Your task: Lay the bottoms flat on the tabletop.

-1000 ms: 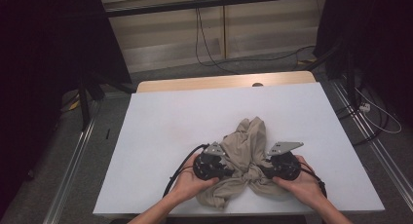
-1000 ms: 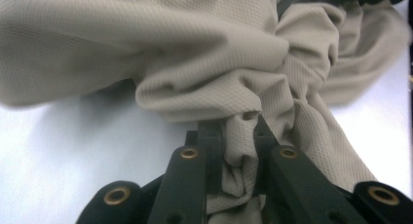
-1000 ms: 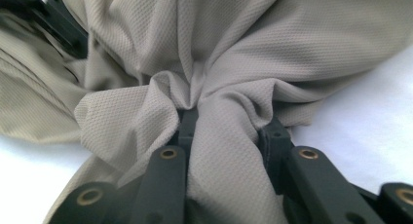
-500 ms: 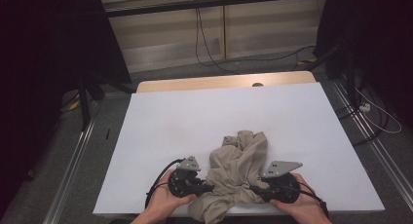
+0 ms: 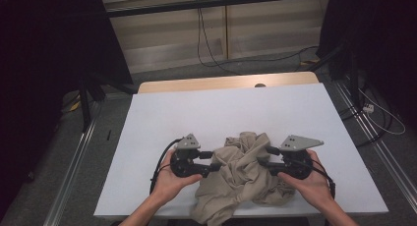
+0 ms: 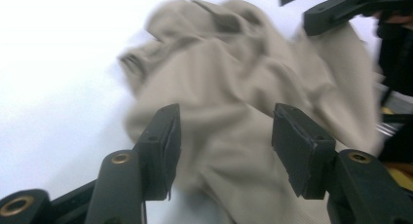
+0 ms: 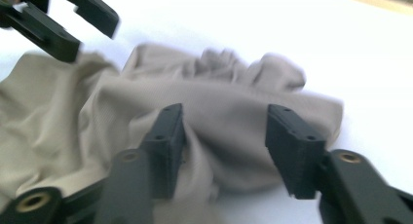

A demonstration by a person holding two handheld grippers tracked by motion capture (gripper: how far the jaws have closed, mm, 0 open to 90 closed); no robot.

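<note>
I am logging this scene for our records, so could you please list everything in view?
cloth: one, beige, crumpled at the near edge of the table, partly hanging over it
table: one, white top with a wooden strip at the far end, centre
cables: several, black, on the grey floor beyond and right of the table
left claw: one, black, jaws apart, just been opening, cloth between them
right claw: one, black, jaws apart, just been opening over the cloth
hands: two, holding the claws

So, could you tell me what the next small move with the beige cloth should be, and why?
Probably bring both grippers down and close them on the beige cloth again. The left gripper and right gripper have just been opening; their jaws now stand apart over the crumpled heap, pressing nothing, and it remains bunched at the table's near edge.
</note>
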